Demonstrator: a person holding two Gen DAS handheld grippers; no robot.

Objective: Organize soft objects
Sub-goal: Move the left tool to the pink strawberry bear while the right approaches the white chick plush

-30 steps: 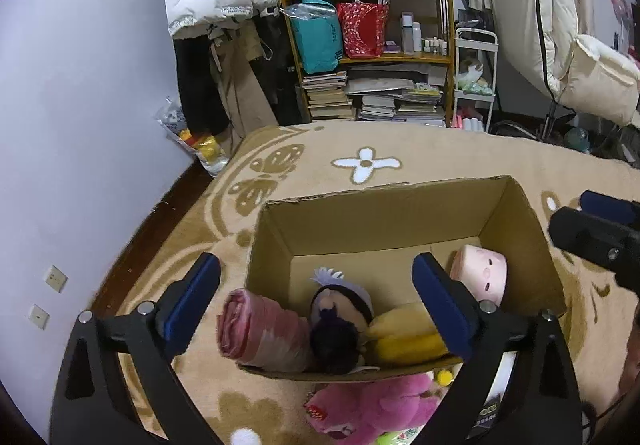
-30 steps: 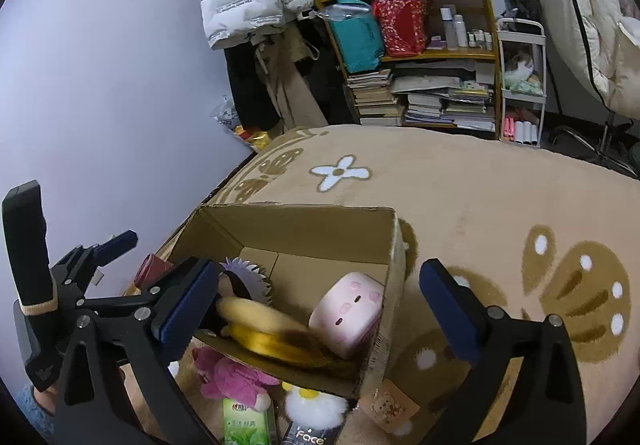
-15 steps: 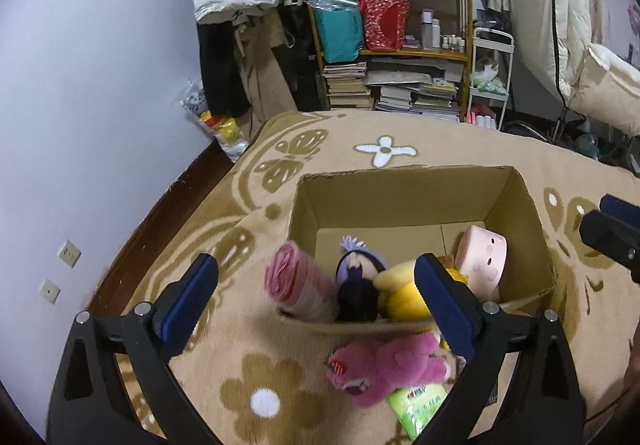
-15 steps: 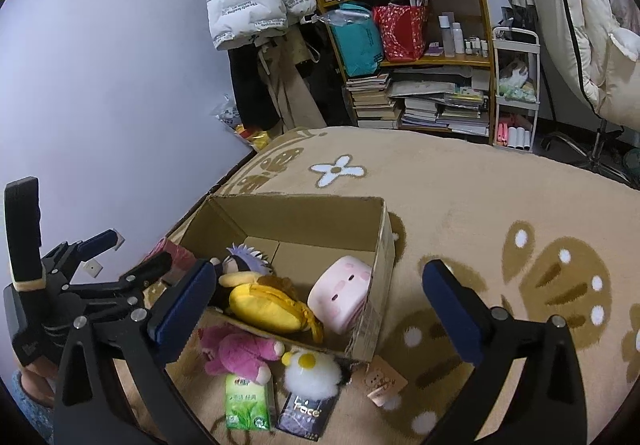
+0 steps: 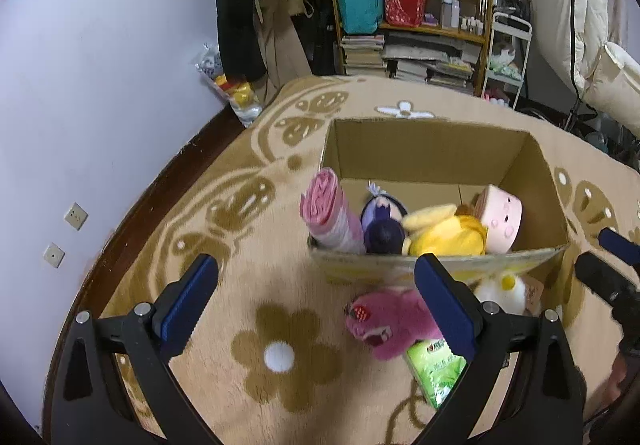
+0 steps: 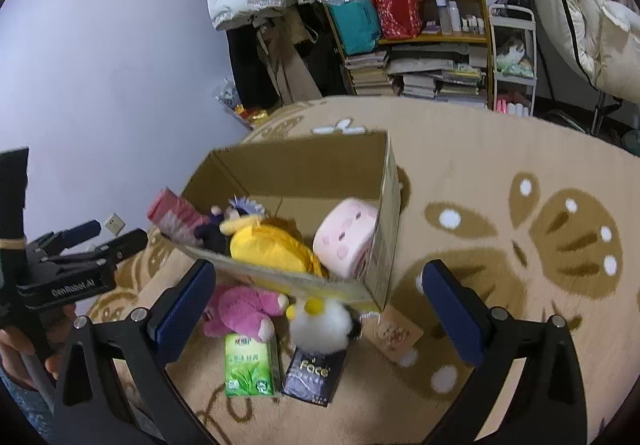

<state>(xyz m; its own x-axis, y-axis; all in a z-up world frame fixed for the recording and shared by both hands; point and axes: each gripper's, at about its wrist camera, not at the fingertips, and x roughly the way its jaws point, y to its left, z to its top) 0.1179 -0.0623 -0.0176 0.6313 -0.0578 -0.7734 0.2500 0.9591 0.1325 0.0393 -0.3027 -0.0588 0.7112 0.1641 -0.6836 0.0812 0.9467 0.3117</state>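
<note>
**Q:** Beige carpet (image 5: 224,245) with brown flower and butterfly motifs, a cluttered shelf (image 6: 420,33) behind. What is the stage shown?

**A:** Between picks, as I judge it. My left gripper (image 5: 316,301) and right gripper (image 6: 316,309) both hover above the floor, fingers spread wide, nothing between them. The cardboard box (image 5: 432,141) already holds a pink roll (image 5: 332,209), a dark-haired doll (image 5: 384,225), a yellow plush (image 5: 444,233) and a pink cube plush (image 5: 502,215).

**Q:** What remains outside?

**A:** A magenta plush (image 6: 244,309) and a white fluffy toy (image 6: 320,325) lie on the carpet against the box's near wall, with a green tissue pack (image 6: 248,365) and a dark pack (image 6: 316,373) just beside them.

**Q:** What does the next move call for?

**A:** Probably lowering one gripper over the magenta plush, closing on its bulk rather than a limb, then lifting it clear of the rim into the free rear space.
</note>
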